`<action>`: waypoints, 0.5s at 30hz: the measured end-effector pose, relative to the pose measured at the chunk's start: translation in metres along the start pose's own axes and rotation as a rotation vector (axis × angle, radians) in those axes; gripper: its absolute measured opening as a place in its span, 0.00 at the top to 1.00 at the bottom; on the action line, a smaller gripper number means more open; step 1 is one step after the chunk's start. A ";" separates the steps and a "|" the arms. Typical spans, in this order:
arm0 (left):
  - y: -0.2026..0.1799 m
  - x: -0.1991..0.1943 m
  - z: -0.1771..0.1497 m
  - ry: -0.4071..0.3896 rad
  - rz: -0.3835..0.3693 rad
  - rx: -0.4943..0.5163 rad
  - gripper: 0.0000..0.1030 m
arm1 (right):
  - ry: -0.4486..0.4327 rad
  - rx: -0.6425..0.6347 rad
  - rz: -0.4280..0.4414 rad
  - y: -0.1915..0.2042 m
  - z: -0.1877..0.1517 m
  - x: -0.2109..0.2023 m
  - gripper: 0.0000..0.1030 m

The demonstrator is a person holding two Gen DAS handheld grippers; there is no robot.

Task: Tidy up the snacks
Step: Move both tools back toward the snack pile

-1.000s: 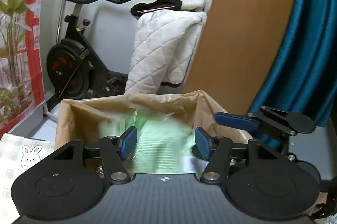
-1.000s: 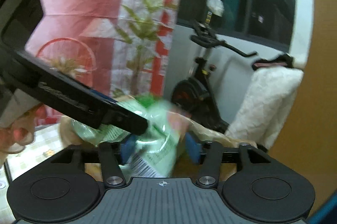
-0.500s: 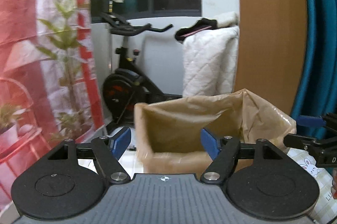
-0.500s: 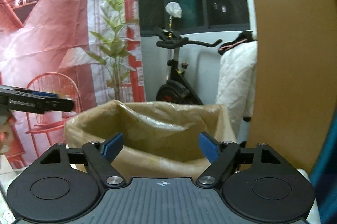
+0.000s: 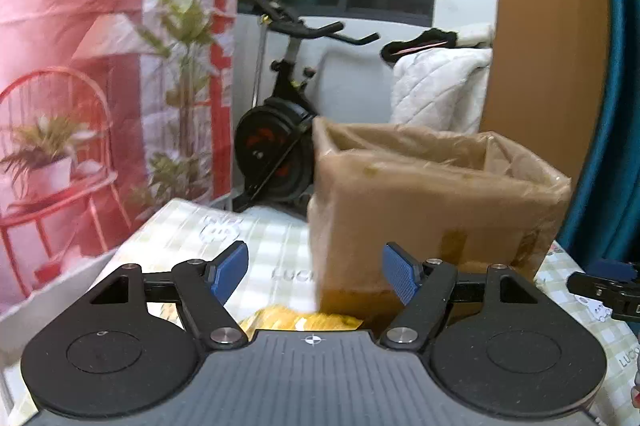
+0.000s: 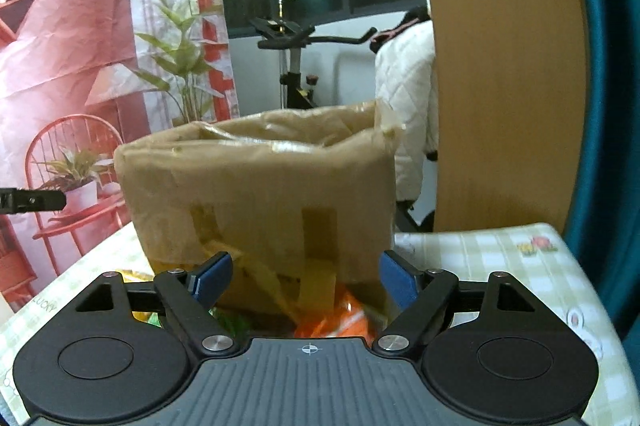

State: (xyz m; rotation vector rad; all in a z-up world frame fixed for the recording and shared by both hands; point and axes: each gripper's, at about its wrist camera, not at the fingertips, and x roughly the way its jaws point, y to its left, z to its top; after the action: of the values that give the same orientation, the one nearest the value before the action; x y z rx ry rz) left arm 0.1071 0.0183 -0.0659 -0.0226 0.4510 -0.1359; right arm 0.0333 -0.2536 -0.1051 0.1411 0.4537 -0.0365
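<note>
Now one box point(image 6: 260, 193), two visible snack packets point(image 6: 344, 318) point(image 5: 300, 320); left claw point(image 5: 316, 272) and right claw point(image 6: 306, 278) gape, holding nothing.

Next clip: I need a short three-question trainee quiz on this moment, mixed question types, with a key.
1. True or false: the left gripper is shut on a snack.
2. Multiple choice: which snack pack lies nearest the right gripper? A) blue B) orange C) purple
3. Fill in: the cardboard box stands on a table covered with a checked ____.

Key:
1. False. Its jaws are apart with nothing between them; the yellow snack pack lies below on the tablecloth.
2. B. The orange snack pack sits just below the open jaws, in front of the box.
3. tablecloth
</note>
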 end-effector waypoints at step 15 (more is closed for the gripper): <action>0.046 -0.005 -0.031 0.106 0.093 -0.098 0.28 | 0.085 -0.008 -0.003 0.018 -0.033 0.006 0.26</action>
State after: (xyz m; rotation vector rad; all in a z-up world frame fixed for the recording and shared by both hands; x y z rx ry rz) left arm 0.0948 0.0645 -0.0941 -0.0903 0.5633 -0.0234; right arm 0.0260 -0.2309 -0.1348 0.1349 0.5388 -0.0313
